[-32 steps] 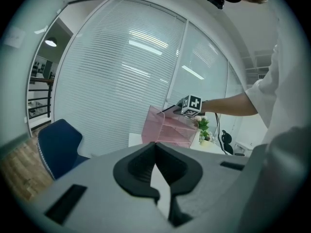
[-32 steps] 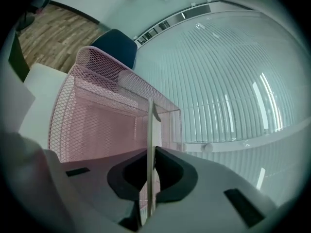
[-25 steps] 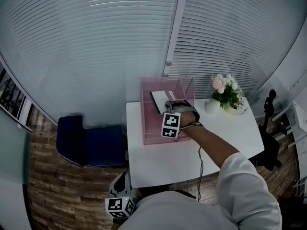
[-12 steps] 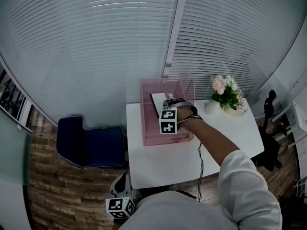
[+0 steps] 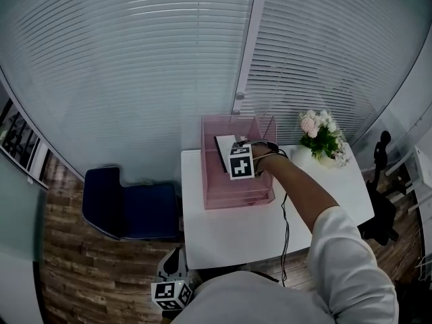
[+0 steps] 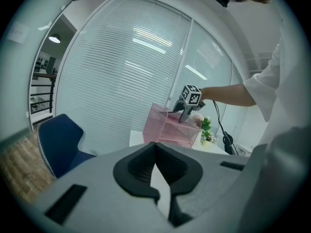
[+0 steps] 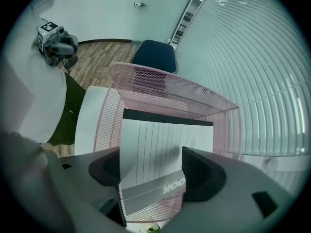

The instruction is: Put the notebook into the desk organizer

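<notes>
The white lined notebook [image 7: 160, 149] with a dark spine edge stands tilted in the pink mesh desk organizer [image 7: 160, 81], its lower end between my right gripper's [image 7: 153, 168] jaws. Those jaws are opening and stand wide on either side of the notebook without pressing it. In the head view the right gripper [image 5: 234, 146] reaches over the top of the organizer [image 5: 233, 189], where the notebook [image 5: 224, 147] shows as a pale slanted slab. My left gripper [image 6: 156, 149] is shut and holds nothing; it hangs low beside the table's near edge [image 5: 169, 292].
The organizer sits on a white table [image 5: 236, 231]. A pot of pink and white flowers [image 5: 322, 135] stands at the table's back right. A blue chair [image 5: 125, 204] is left of the table. Glass walls with blinds close off the back. A cable hangs from the right arm.
The right gripper has moved back and a little left over the organizer, carrying the notebook deeper into it. The left gripper has stayed low by the table.
</notes>
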